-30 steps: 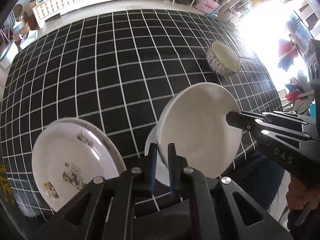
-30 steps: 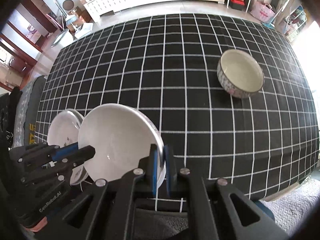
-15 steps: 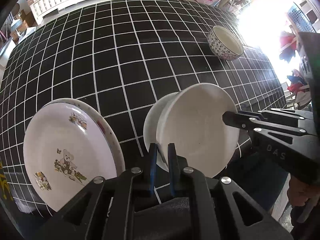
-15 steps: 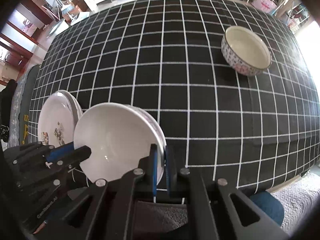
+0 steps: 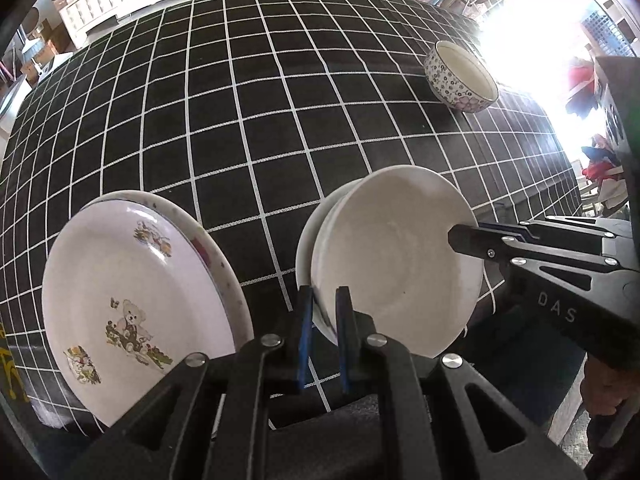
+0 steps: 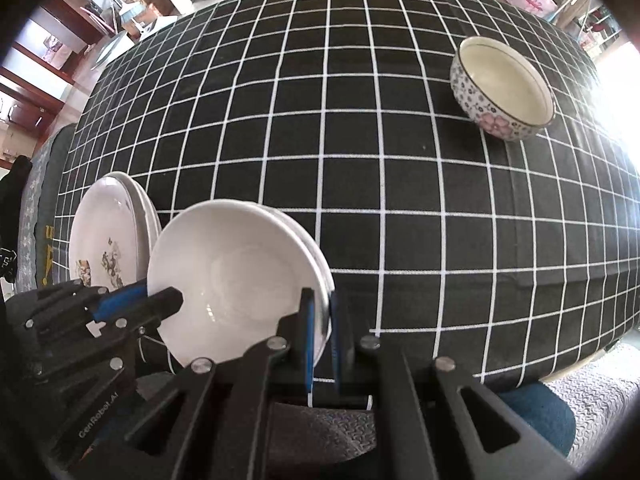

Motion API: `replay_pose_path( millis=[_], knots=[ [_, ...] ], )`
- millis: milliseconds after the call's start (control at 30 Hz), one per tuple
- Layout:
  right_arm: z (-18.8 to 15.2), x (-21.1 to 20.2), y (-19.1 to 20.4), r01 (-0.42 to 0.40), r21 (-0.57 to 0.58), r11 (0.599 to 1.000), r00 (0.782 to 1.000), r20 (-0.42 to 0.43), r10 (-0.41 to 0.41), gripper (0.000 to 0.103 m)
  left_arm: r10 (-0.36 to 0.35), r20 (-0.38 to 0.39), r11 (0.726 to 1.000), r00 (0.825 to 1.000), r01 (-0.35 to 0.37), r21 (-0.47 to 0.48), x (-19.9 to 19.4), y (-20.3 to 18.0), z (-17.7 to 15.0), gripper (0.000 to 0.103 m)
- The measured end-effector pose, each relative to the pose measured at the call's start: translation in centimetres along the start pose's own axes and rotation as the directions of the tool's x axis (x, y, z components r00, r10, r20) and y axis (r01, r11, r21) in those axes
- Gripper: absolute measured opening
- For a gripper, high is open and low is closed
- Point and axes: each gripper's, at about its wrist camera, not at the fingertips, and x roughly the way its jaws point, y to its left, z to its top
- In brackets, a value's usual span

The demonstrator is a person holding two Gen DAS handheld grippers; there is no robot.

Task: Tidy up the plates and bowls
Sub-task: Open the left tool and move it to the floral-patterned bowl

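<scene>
**A:** Both grippers pinch the white bowl [image 5: 392,264] by opposite edges: the left gripper [image 5: 322,336] clamps one side of the rim, the right gripper [image 6: 320,340] the other. It hangs over the near edge of the checked tablecloth [image 5: 240,120], just beside the stacked plates [image 5: 132,300].

**B:** There seem to be two bowls nested there, so the risk is one slipping loose.

**A:** Or the rim could clip the plates if lowered crooked. The flowered bowl [image 6: 504,88] sits well apart, out of danger.
</scene>
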Motion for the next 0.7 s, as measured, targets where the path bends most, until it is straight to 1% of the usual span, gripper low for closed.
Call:
replay_pose_path(
  millis=[133,233,333,400,500,567,633,700],
  knots=[
    [0.1,0.2,0.2,0.009,-0.003,1.0,1.0,-0.004,-0.009,0.011,0.008,-0.002,1.0,1.0,-0.008,-0.002,0.2,0.0,0.2,0.009],
    [0.2,0.2,0.2,0.001,0.0,1.0,1.0,-0.007,-0.001,0.012,0.005,-0.003,1.0,1.0,-0.005,-0.003,0.3,0.1,0.2,0.009],
    [0.3,0.2,-0.2,-0.011,0.024,1.0,1.0,-0.009,0.011,0.012,-0.004,-0.004,1.0,1.0,0.004,-0.003,0.3,0.3,0.2,0.009],
    [0.3,0.2,-0.5,-0.004,0.044,0.999,1.0,-0.013,0.004,0.012,-0.001,-0.008,1.0,1.0,0.001,0.0,0.4,0.2,0.3,0.009],
    [0.2,0.1,-0.8,-0.012,0.056,0.998,1.0,-0.015,0.012,0.012,0.023,0.007,1.0,1.0,-0.023,0.017,-0.1,-0.1,0.3,0.009],
    [0.2,-0.2,-1.1,-0.028,0.067,0.997,0.999,-0.014,0.029,0.013,0.025,0.02,0.999,0.999,-0.025,0.024,-0.6,-0.3,0.4,0.009],
    [0.2,-0.6,-1.4,-0.034,0.073,0.997,0.999,-0.008,0.035,0.018,0.025,0.029,0.999,0.999,-0.026,0.024,-1.2,-0.3,0.6,0.009],
    [0.2,-1.2,-1.7,-0.041,0.077,0.996,0.999,0.002,0.041,0.023,0.024,0.047,0.999,0.999,-0.025,0.025,-2.0,-0.3,1.0,0.012]
  ],
)
